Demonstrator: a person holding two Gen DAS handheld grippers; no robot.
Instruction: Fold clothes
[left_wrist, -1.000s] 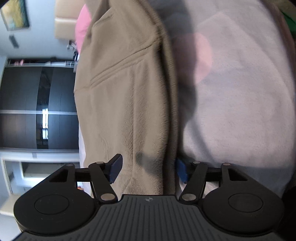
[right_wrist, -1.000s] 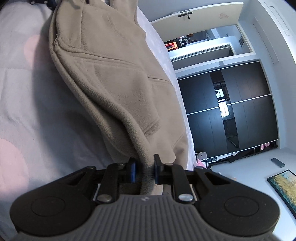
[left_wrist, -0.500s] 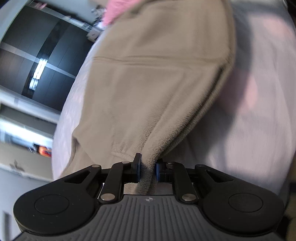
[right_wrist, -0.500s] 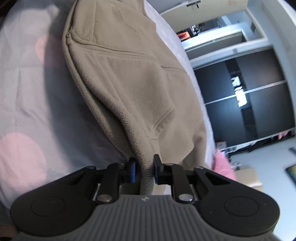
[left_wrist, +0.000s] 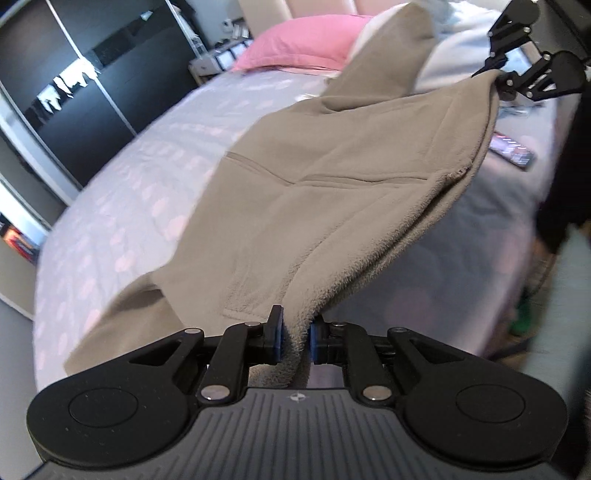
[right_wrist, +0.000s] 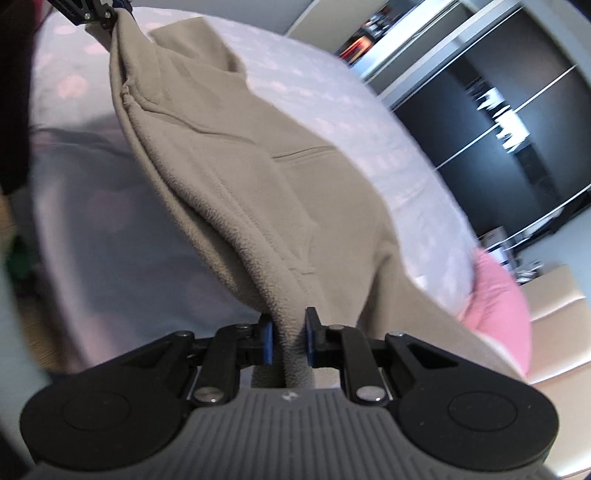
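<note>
The fleece (left_wrist: 332, 192) hangs stretched between my two claws, lifted above the bed (left_wrist: 155, 173), its far part trailing onto the cover toward the pillow (left_wrist: 299, 40). My left claw (left_wrist: 294, 341) is pinched tight on one thick edge of the fleece; my right claw (right_wrist: 287, 341) is clamped on the opposite edge. A dark wardrobe (left_wrist: 74, 85) stands beyond the bed.

opposed wrist views, near, sharing fleece (left_wrist: 332, 192)

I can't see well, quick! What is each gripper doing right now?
Left gripper: shut on the beige fleece jacket, pinching its edge.
Right gripper: shut on the same jacket, at another spot along its edge.
</note>
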